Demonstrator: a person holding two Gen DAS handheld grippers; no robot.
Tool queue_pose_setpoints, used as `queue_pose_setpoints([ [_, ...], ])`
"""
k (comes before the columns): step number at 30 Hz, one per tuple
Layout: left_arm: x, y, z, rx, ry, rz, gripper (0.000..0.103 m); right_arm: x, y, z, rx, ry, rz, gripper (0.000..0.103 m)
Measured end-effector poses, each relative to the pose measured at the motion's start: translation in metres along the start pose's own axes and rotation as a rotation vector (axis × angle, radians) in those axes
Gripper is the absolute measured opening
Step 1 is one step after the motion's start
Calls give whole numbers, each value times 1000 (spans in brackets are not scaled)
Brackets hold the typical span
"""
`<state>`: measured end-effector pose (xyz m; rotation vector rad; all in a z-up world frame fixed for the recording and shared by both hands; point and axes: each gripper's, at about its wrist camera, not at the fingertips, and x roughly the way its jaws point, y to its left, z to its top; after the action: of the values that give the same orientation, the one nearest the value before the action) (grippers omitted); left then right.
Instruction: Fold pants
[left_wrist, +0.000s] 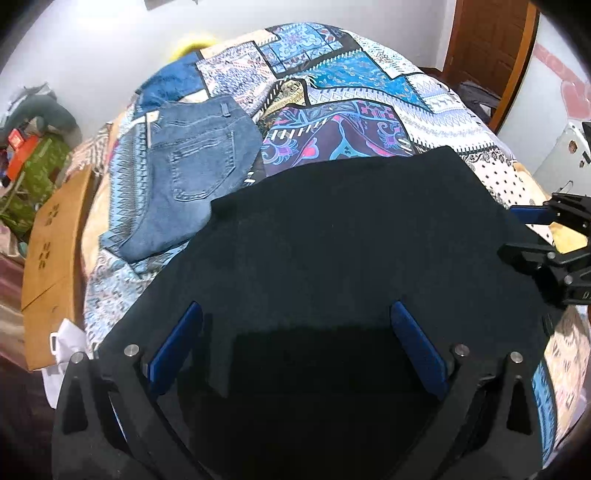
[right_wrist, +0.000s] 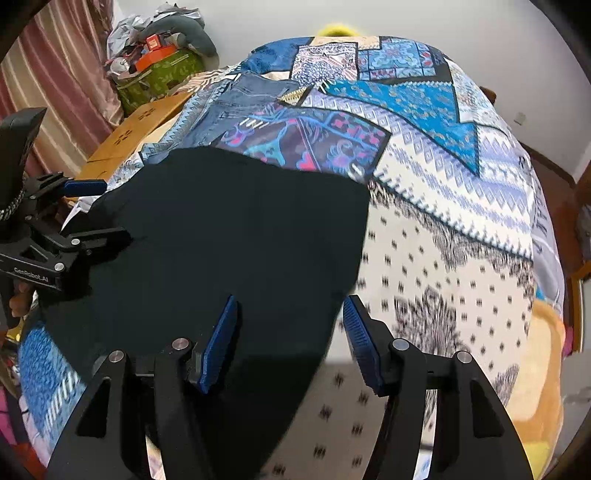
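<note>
Black pants (left_wrist: 347, 229) lie folded flat on the patterned bedspread (left_wrist: 354, 74); they also show in the right wrist view (right_wrist: 229, 229). My left gripper (left_wrist: 295, 325) is open, its blue pads spread wide just above the near part of the black pants. My right gripper (right_wrist: 290, 325) is open, straddling the right edge of the black pants. Neither holds anything. The right gripper appears at the right edge of the left wrist view (left_wrist: 539, 229), and the left gripper at the left edge of the right wrist view (right_wrist: 99, 206).
Folded blue jeans (left_wrist: 192, 173) lie on the bed beyond the black pants to the left. A cardboard box (left_wrist: 55, 236) stands at the bed's left side, with a cluttered green bag (right_wrist: 159, 74) behind. A wooden door (left_wrist: 491, 48) is at the far right.
</note>
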<state>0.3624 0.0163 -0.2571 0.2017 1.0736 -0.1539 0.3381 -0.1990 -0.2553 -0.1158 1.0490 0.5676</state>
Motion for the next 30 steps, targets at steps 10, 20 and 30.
queue_pose_setpoints([
  [10, -25, 6, -31, -43, -25, 10, 103, -23, 7, -26, 11, -9, -41, 56],
  [20, -61, 15, -52, -93, -55, 56, 103, -56, 25, -21, -5, -85, -58, 56],
  [30, -109, 67, -83, -264, -154, 93, 103, -81, 94, 11, -64, -240, 43, 63],
])
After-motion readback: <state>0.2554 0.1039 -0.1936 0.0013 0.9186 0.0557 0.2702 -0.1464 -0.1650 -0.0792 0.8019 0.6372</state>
